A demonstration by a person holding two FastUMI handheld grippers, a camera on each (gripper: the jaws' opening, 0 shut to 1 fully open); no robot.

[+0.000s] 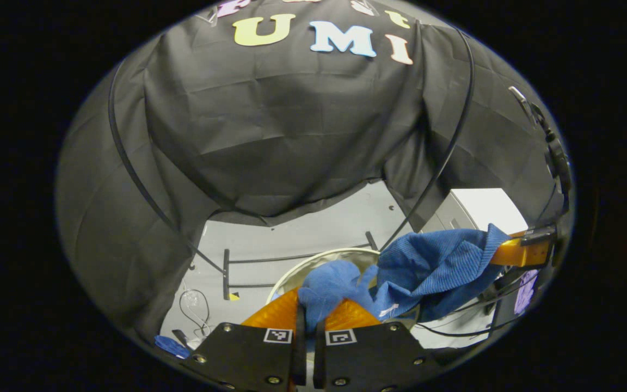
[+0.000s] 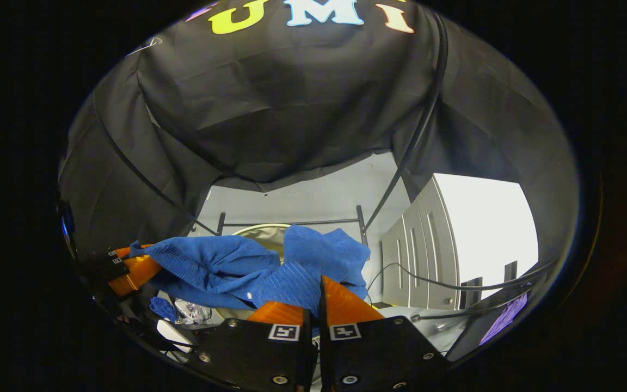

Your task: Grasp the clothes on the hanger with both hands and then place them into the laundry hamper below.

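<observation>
Jaws of both grippers clamped on blue garment (image 1: 433,261), laundry hamper (image 1: 313,264) rim mostly hidden beneath it.

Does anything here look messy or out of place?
Nothing looks wrong. The blue garment hangs bunched between the left gripper and right gripper, both pinching it above the hamper. Loose cables lie on the floor.
</observation>
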